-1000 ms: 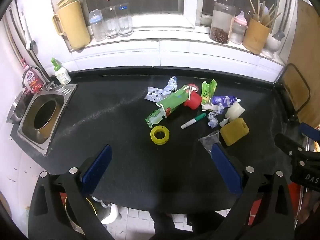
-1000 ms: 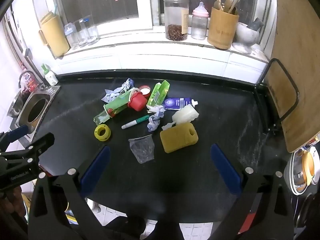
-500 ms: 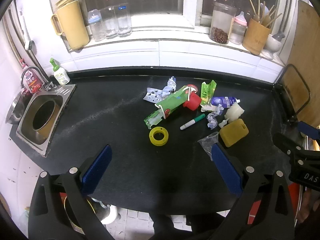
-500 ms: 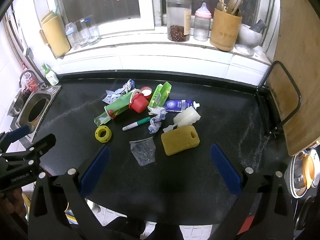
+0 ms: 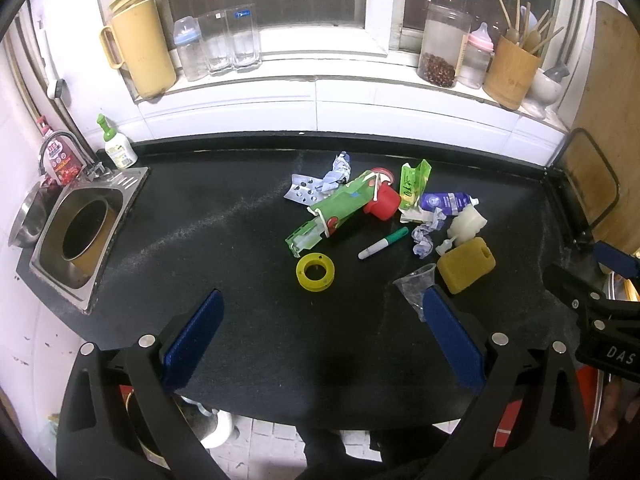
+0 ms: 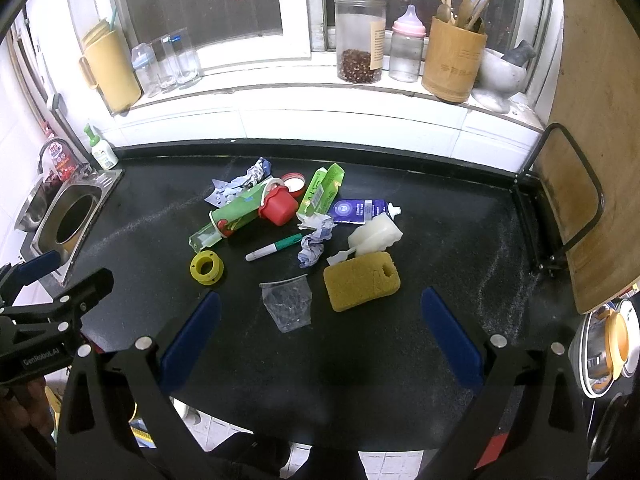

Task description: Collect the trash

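Note:
Trash lies in a heap on the black counter (image 5: 200,220): a green carton (image 5: 332,210), a red cup (image 5: 382,202), a yellow tape ring (image 5: 315,272), a green marker (image 5: 382,243), crumpled paper (image 5: 424,240), a blue tube (image 5: 446,202), a yellow sponge (image 5: 466,265) and a clear plastic cup (image 6: 288,304). My left gripper (image 5: 320,320) hangs open over the counter's near edge, short of the ring. My right gripper (image 6: 320,320) is open too, just short of the clear cup and sponge (image 6: 362,280). Neither holds anything.
A steel sink (image 5: 76,232) with a soap bottle (image 5: 116,148) sits at the left end. The window sill carries a yellow jug (image 5: 140,52), glasses, jars and a bamboo utensil holder (image 6: 456,64). A wooden board in a black rack (image 6: 588,200) stands at the right.
Both grippers have drawn back and up slightly, so the trash heap looks a little farther off. Nothing on the counter has moved.

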`<state>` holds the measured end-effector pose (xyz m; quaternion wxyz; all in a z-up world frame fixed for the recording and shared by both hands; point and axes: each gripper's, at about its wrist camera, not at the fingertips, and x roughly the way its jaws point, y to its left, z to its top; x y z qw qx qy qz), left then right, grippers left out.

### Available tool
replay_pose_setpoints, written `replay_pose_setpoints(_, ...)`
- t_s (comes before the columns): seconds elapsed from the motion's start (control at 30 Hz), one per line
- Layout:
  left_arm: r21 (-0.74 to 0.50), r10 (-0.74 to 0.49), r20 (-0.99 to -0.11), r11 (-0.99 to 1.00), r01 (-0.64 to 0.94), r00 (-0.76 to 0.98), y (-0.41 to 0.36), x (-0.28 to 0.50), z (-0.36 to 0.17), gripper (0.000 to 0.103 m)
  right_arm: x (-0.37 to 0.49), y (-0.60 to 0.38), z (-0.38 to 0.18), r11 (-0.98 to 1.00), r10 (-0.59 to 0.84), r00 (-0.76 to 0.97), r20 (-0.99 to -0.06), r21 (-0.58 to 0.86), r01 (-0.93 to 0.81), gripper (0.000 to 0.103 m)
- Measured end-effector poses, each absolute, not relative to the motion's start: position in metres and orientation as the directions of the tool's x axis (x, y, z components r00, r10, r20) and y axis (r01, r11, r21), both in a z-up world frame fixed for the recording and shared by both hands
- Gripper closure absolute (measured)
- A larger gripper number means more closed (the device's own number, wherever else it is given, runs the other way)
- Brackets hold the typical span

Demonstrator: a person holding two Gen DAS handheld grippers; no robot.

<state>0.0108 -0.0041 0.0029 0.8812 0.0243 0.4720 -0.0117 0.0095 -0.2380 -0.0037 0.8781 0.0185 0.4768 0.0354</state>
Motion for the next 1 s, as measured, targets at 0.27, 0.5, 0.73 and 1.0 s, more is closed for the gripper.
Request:
replay_pose_setpoints(0.27, 0.029, 0.000, -0.834, 0.999, 0.044, 0.552, -0.004, 0.011, 0.003, 0.006, 0.010, -0.238, -0.004, 0.997, 0.080, 0.542, -0.837, 0.067, -0.044, 0.006)
replay_pose_setpoints(0.5, 0.028, -0.003, -0.836, 0.999, 0.047, 0.548, -0.007, 0.009, -0.007, 0.006, 0.010, -0.238, -0.004, 0.997, 0.079, 0.542, -0.836, 0.066, -0.044, 0.006)
replay_pose_setpoints(0.73, 0.027, -0.001, -0.837, 0.999, 0.043, 0.548, -0.006, 0.009, -0.009, 0.006, 0.011, -0.237, -0.005, 0.997, 0.079, 0.542, -0.837, 0.065, -0.046, 0.006)
replay_pose_setpoints(1.0, 0.020, -0.008, -0.842, 0.999, 0.046, 0.539, -0.004, 0.014, -0.009, 0.006, 0.014, -0.234, -0.008, 0.997, 0.080, 0.541, -0.837, 0.065, -0.047, 0.006)
